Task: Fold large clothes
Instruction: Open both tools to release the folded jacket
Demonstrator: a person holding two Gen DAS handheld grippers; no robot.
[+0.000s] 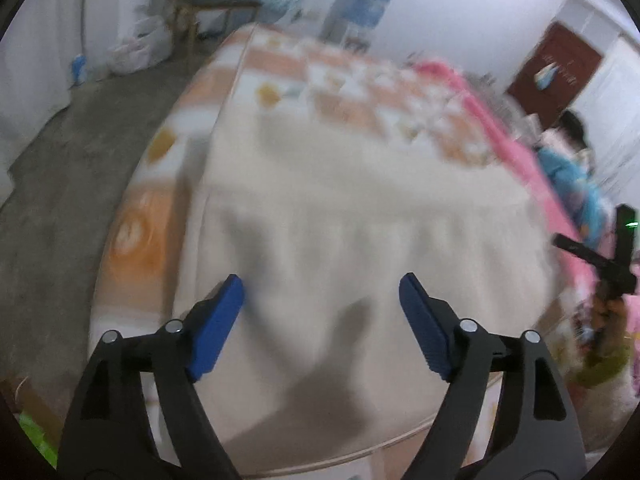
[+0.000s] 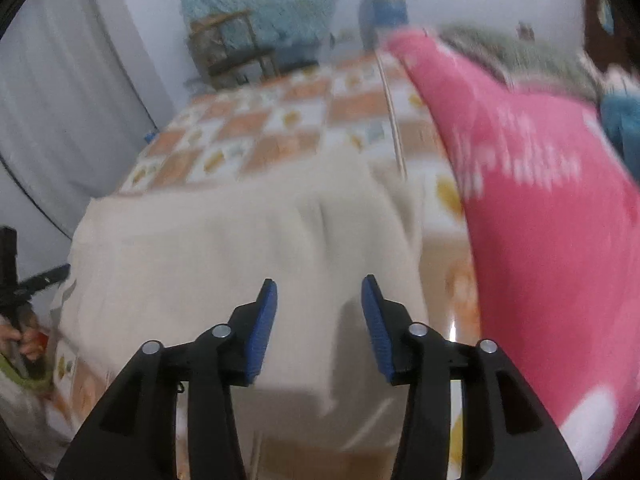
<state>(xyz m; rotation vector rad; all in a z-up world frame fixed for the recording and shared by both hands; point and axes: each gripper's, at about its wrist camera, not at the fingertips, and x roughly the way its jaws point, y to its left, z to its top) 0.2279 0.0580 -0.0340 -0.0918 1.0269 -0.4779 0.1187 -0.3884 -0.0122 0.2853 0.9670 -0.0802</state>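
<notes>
Lying flat on the checkered bedsheet point(image 2: 256, 128), the cream garment point(image 1: 360, 208) covers the near end of the bed, its near edge draped below both tools. Left gripper point(image 1: 322, 292): jaws spread wide, nothing between the blue pads. Right gripper point(image 2: 319, 294): jaws parted, empty, above the cloth's right portion. Pink blanket point(image 2: 540, 200) lies just right of the garment. Both views blurred.
</notes>
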